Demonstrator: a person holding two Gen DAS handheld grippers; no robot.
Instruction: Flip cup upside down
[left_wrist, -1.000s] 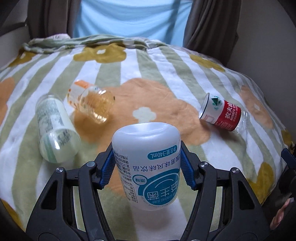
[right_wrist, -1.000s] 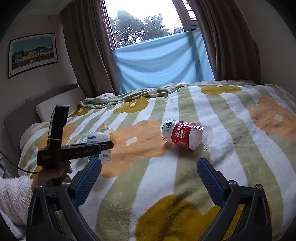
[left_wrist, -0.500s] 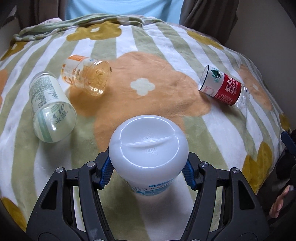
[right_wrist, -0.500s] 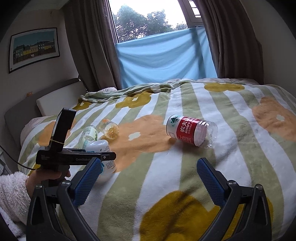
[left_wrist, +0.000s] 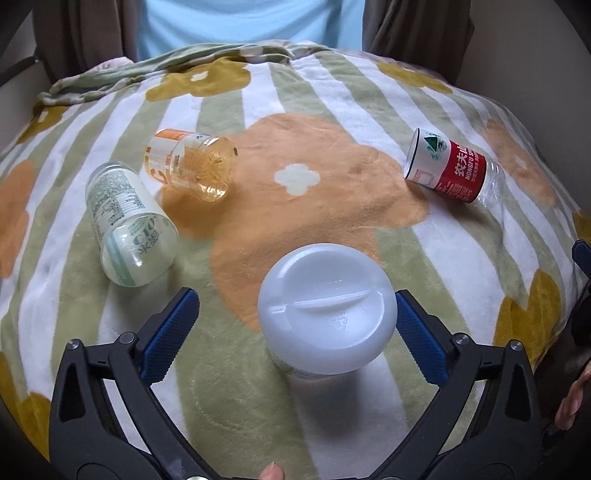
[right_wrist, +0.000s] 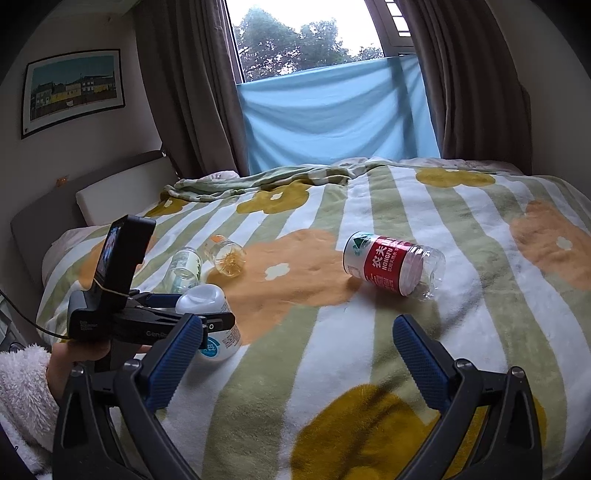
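standing base-up on the blanket (left_wrist: 332, 110), the white cup (left_wrist: 325, 314) needs no grip, so i hold my left gripper (left_wrist: 291, 321) wide around it; right gripper (right_wrist: 295, 350) wide, empty.

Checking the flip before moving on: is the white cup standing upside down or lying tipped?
Upside down: the white cup stands on the blanket with its moulded base up and printed label inverted, left gripper open around it.
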